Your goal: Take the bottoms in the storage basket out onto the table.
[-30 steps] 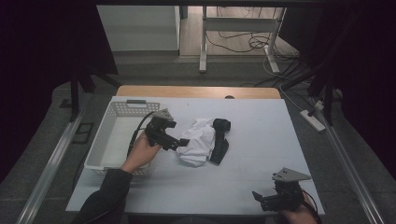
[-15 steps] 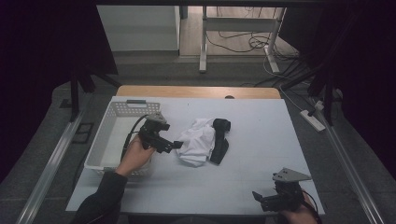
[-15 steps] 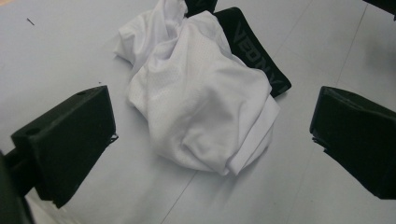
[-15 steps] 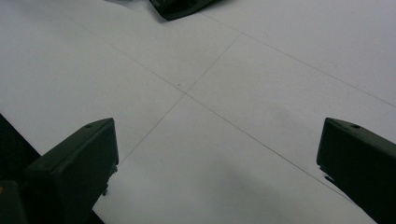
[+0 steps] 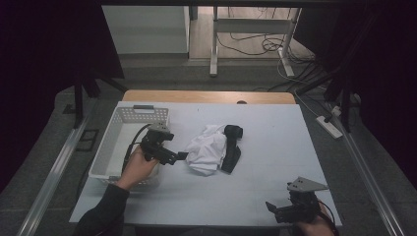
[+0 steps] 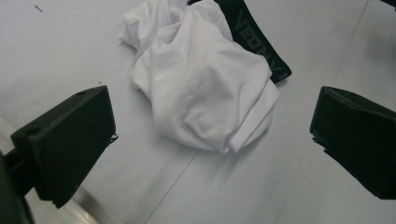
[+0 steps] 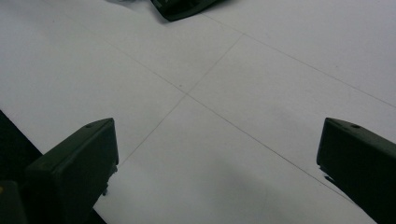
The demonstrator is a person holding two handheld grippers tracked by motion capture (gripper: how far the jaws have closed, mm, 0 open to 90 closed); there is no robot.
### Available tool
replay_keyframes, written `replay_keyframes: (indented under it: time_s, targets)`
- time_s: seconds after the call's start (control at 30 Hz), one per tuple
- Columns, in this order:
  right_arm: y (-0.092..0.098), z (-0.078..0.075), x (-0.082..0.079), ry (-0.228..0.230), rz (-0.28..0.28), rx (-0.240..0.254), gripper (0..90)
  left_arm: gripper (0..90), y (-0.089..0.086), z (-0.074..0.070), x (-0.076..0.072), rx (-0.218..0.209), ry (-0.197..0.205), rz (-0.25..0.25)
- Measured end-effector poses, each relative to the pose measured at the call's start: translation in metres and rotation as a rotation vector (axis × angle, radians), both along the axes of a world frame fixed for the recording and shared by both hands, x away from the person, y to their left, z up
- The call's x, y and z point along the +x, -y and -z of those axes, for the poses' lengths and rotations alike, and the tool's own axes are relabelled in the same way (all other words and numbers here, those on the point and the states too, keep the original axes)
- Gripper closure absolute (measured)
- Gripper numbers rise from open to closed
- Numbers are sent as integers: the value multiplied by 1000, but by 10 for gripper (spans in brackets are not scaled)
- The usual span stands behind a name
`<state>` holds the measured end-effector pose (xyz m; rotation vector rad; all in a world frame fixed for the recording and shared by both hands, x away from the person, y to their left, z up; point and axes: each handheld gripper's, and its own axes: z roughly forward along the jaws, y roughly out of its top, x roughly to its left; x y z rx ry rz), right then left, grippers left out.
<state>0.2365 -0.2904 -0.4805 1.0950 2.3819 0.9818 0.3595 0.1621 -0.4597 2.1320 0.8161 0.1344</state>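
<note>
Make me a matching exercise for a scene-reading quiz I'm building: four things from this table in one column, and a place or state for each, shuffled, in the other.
Things
1. white garment
2. black garment
3. white basket
4. right gripper

Places or states
A. at the table's left edge
B. open, near the table's front right corner
C. crumpled mid-table, in front of the open left gripper
D. lying against the white cloth's right side

Pairs: 1-C, 2-D, 3-A, 4-B
</note>
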Motion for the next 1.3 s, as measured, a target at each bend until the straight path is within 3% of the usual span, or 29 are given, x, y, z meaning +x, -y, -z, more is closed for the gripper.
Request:
replay_keyframes:
  time_s: [0.67,1.3]
  targets:
    - [-2,1,0,-3,-10,-20,0,0,-14,-3,-16,-12,18,-28]
    - [-2,1,0,1,-3,-14,0,2,-36,-4,-43,-42,31,-64]
